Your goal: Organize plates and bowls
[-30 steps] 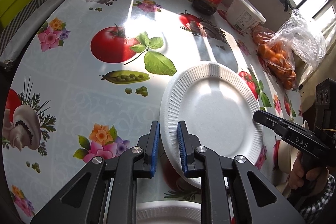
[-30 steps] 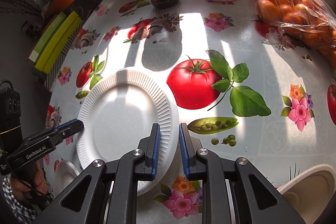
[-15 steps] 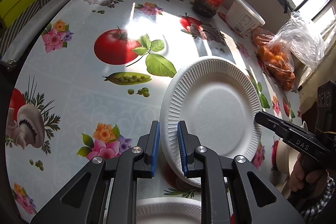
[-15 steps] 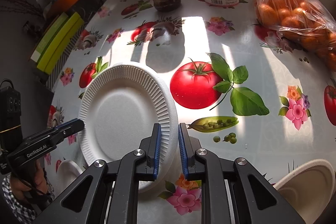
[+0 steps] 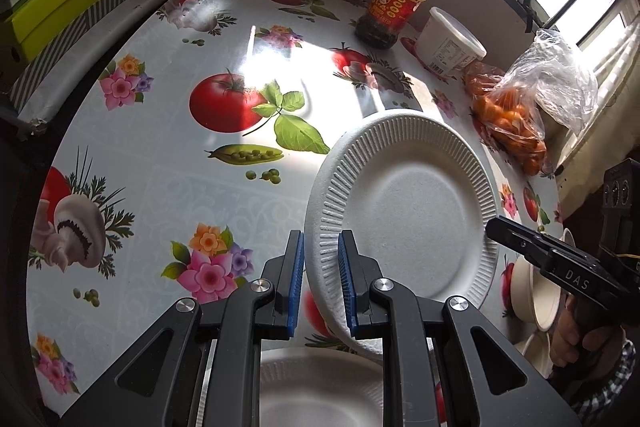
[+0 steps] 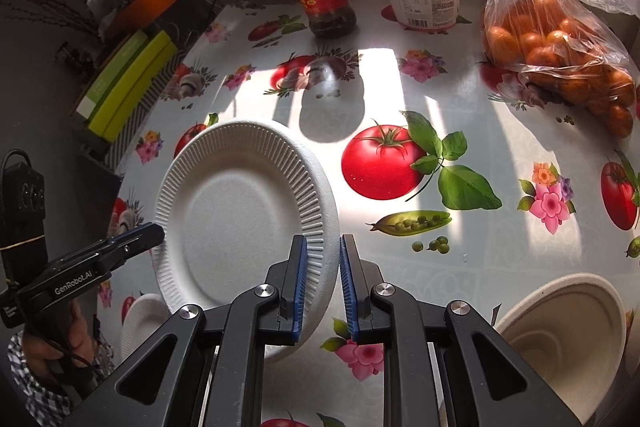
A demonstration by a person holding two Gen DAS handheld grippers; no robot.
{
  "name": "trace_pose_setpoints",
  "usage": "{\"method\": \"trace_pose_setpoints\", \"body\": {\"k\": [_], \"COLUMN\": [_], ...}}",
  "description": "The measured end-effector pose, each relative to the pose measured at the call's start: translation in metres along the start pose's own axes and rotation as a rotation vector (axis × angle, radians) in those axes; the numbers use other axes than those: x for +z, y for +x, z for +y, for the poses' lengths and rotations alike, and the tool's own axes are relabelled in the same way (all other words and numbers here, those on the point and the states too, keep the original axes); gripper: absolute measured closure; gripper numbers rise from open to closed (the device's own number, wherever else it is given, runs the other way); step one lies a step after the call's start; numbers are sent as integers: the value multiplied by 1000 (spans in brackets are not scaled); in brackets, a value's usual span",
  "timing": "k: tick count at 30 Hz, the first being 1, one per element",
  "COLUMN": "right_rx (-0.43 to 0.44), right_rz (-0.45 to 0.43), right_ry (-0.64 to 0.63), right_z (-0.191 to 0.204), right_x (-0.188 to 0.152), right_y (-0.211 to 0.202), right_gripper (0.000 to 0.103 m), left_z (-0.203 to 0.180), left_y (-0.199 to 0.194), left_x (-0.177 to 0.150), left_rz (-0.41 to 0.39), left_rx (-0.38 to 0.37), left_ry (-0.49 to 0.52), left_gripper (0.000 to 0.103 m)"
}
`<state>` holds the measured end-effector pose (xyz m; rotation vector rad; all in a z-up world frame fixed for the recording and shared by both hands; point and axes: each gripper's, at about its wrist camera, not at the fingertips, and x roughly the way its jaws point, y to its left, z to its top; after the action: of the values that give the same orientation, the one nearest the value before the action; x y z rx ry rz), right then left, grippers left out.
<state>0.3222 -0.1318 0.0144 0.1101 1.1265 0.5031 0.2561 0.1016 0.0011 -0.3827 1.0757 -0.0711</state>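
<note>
Sunlit vegetable-print tablecloth (image 5: 168, 155) fills the left wrist view; the left gripper (image 5: 320, 281) pinches the near-left rim of the white plate (image 5: 404, 211), held clear above another plate (image 5: 316, 387).

Right wrist view: right gripper (image 6: 323, 283) clamps the opposite rim; uneven lifting could buckle it. A bowl (image 6: 560, 331) sits near right.

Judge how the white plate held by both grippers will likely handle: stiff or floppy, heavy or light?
The plate looks like thin disposable foam or pulp, so probably very light. Its ribbed rim likely stiffens it somewhat, yet the left gripper and right gripper pinch opposite edges, so it may bend or dent under squeeze.
</note>
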Motion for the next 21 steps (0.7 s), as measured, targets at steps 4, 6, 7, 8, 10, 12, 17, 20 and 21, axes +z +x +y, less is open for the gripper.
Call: {"method": "trace_pose_setpoints", "body": {"k": [4,6,7,8,10,12,17,20,21], "right_rx": [6,8,9,9,12,14,22,25,25], "right_rz": [-11,-13,-14,-17,-21,-26,-37,-37,-36], "right_ry": [-8,-13,-15,-16,-22,-32,-56,-68,-72], "right_z": [7,11,13,16,21,27,41,49,51], "right_x": [-7,-11,-13,-15,-20,-26,-39,-48,-51], "right_y": [-9,-12,-14,-16,-20,-24,-34,-36,-37], "right_gripper": [87,87,87,87,87,87,87,87,87], "left_z": [0,1,1,2,3,5,13,19,20], "left_y": [-12,-18,-21,-24,-29,-34,-46,-52,-54], "left_x": [-5,-9,-11,-14,-18,-24,-37,-46,-48], "left_rz": [-16,-22,-22,-24,-27,-31,-42,-46,-48], "left_rx": [-4,-2,-1,0,3,3,5,9,9], "left_ry": [5,8,9,10,12,10,5,0,0], "left_gripper": [85,85,85,85,85,85,85,85,85]}}
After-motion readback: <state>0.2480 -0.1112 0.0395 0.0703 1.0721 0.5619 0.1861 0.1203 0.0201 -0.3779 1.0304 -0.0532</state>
